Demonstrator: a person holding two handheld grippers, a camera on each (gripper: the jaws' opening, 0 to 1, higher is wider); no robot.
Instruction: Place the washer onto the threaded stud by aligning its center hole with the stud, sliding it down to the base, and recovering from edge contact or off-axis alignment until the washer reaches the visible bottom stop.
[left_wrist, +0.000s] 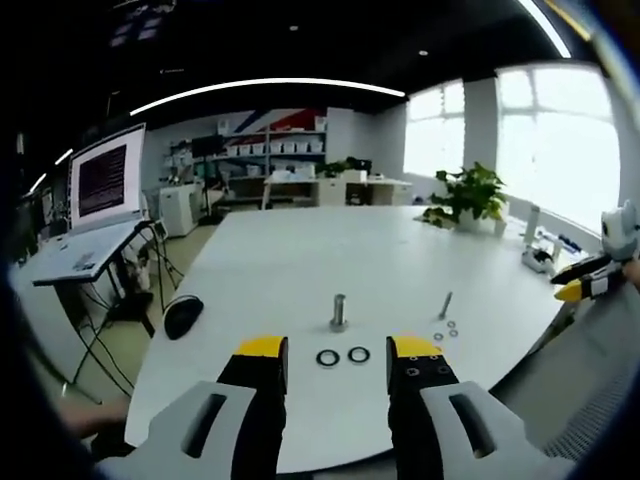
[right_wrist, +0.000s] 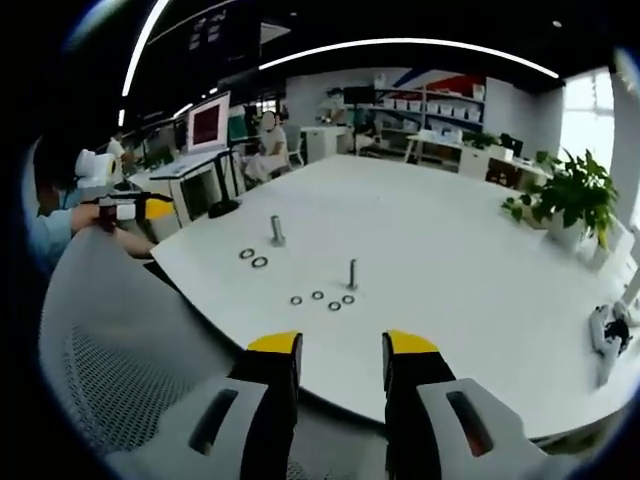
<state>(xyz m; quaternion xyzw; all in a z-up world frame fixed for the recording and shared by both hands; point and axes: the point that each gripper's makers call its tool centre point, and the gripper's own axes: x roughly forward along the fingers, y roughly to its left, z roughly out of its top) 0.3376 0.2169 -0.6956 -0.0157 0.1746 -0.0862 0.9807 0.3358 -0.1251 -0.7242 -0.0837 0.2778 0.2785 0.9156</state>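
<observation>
Left gripper (left_wrist: 338, 362): jaws apart, empty, above the near edge of the table (left_wrist: 300, 250).
Right gripper (right_wrist: 341, 345): jaws apart, empty, off the table's edge, over a mesh chair (right_wrist: 120, 390).
Threaded stud (left_wrist: 339, 312): upright on the table.
Washers (left_wrist: 343, 356): two large rings flat just in front of the stud.
Thin bolt (left_wrist: 445, 305): right of the stud, small washers (left_wrist: 446, 330) at its base.
Plant (left_wrist: 470, 195): beyond the stud, in a white pot.
Screen text: unreadable.
</observation>
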